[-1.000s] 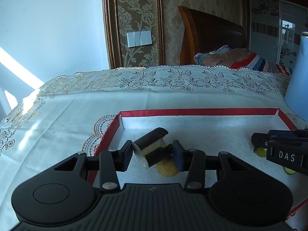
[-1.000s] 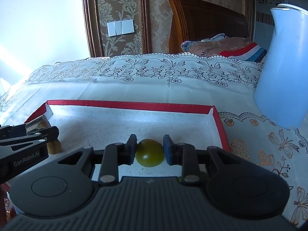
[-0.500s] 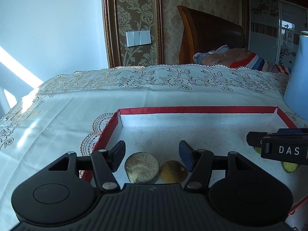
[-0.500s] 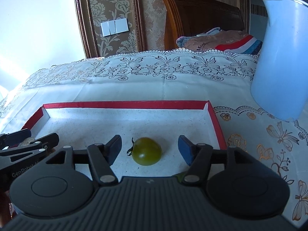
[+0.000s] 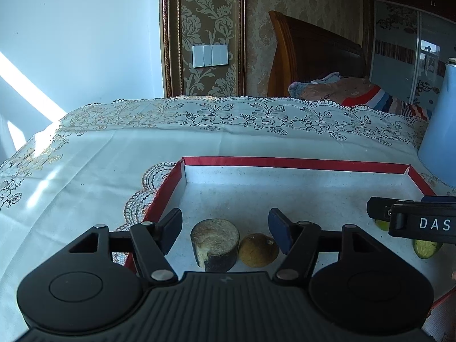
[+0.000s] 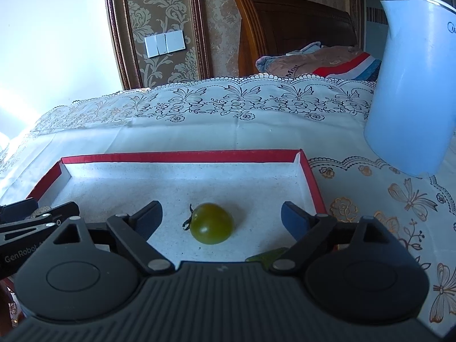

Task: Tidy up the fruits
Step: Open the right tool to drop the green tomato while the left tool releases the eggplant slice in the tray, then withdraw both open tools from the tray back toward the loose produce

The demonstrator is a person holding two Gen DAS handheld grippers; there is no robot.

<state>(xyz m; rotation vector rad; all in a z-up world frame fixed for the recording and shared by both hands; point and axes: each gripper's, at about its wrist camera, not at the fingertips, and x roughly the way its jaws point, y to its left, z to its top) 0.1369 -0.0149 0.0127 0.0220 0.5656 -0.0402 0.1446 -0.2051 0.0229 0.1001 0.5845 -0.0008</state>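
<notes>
A red-rimmed tray [image 5: 296, 162] with a white floor lies on the lace tablecloth. In the left wrist view a short dark-skinned cut cylinder of fruit [image 5: 215, 245] stands on end on the tray floor beside a small brown round fruit [image 5: 258, 250]. My left gripper [image 5: 225, 229] is open around both, its jaws still opening, pads clear of them. In the right wrist view a green tomato [image 6: 211, 227] rests on the tray [image 6: 182, 156]. Around it my right gripper [image 6: 219, 216] is open and widening, touching nothing. A green slice [image 6: 268, 255] peeks out by its right finger.
A pale blue kettle [image 6: 413, 91] stands on the cloth right of the tray. The right gripper's body [image 5: 413, 222] crosses the left view over green fruit pieces [image 5: 427, 248]. The left gripper [image 6: 37, 219] shows at the right view's left edge. A bed lies behind the table.
Both grippers opened. The left let go of the dark-skinned cylinder, which now stands on the tray. The right released the green tomato, which now lies free between its jaws.
</notes>
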